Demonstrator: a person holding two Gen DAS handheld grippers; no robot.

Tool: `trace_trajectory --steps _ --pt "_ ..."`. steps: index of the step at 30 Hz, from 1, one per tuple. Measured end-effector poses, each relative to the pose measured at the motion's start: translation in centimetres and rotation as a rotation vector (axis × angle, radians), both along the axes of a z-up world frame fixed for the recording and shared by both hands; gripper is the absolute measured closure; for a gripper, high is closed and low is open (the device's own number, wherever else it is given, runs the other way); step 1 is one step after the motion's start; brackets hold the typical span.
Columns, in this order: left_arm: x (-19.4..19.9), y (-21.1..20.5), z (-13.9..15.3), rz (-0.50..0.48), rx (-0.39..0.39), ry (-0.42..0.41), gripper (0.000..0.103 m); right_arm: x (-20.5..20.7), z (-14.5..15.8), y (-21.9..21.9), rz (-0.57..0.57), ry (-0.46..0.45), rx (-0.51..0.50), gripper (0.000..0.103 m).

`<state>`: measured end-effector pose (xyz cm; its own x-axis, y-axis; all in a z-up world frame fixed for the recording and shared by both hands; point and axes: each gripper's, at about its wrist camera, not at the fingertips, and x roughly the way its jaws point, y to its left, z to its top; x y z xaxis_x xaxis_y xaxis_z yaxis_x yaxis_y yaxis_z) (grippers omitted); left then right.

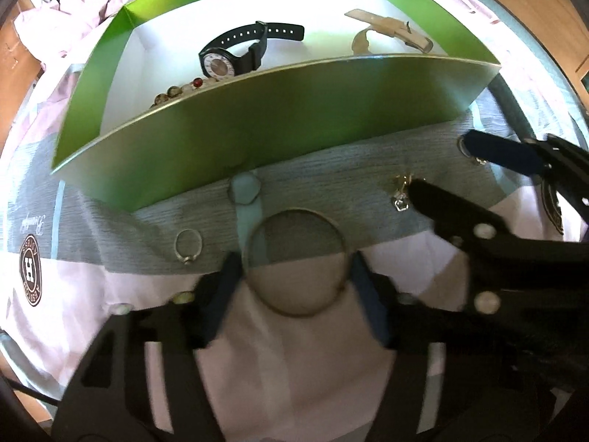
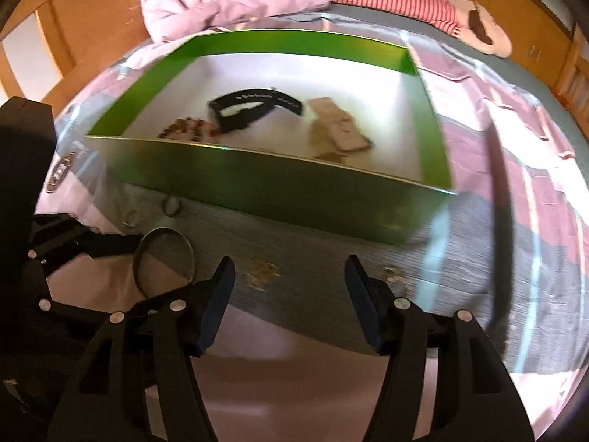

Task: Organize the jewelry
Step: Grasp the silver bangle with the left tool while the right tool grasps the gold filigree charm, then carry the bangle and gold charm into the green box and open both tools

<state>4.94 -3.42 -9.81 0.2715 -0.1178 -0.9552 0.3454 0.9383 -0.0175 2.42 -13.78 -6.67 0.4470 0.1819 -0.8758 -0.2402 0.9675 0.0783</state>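
Left gripper [image 1: 294, 280] pinches a metal bangle [image 1: 296, 261] between its pads, just in front of the green box [image 1: 257, 125]. Right gripper [image 2: 289, 294] spread wide, holding nothing, over earrings [image 2: 263, 274] on the bed [image 2: 478, 258].

A bed covered in pink-and-grey bedding [image 2: 515, 169] fills the room's middle; wooden cabinets [image 2: 73, 37] line the walls from 9 to 3 o'clock — bright daylight washes the bedding.
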Motion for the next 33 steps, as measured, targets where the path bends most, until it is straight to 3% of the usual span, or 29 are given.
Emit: trace_trajectory --steps 4,6,7,8,17,27,33 --pt "-0.2 0.9 0.0 -0.004 -0.001 0.006 0.045 0.3 -1.0 0.6 0.009 0.037 0.007 0.042" --pt "-0.6 1.0 0.0 -0.003 0.006 0.004 0.045 0.2 -1.4 0.9 0.014 0.059 0.017 0.057" --pt "-0.6 1.2 0.1 -0.001 0.009 0.004 0.045 0.3 -1.7 1.0 0.013 0.077 0.018 0.076" --pt "-0.9 1.3 0.1 0.000 0.011 0.004 0.045 0.3 -1.8 1.0 0.008 0.081 0.015 0.081" --pt "-1.3 2.2 1.1 0.028 0.038 -0.025 0.045 -0.6 0.2 -0.6 -0.038 0.019 0.026 0.082" --pt "-1.1 4.0 7.9 0.061 -0.027 -0.224 0.045 -1.6 5.9 -2.4 -0.060 -0.162 0.129 0.082" --pt "0.2 3.6 11.4 0.094 -0.034 -0.331 0.045 1.0 8.3 -3.1 -0.112 -0.215 0.123 0.082"
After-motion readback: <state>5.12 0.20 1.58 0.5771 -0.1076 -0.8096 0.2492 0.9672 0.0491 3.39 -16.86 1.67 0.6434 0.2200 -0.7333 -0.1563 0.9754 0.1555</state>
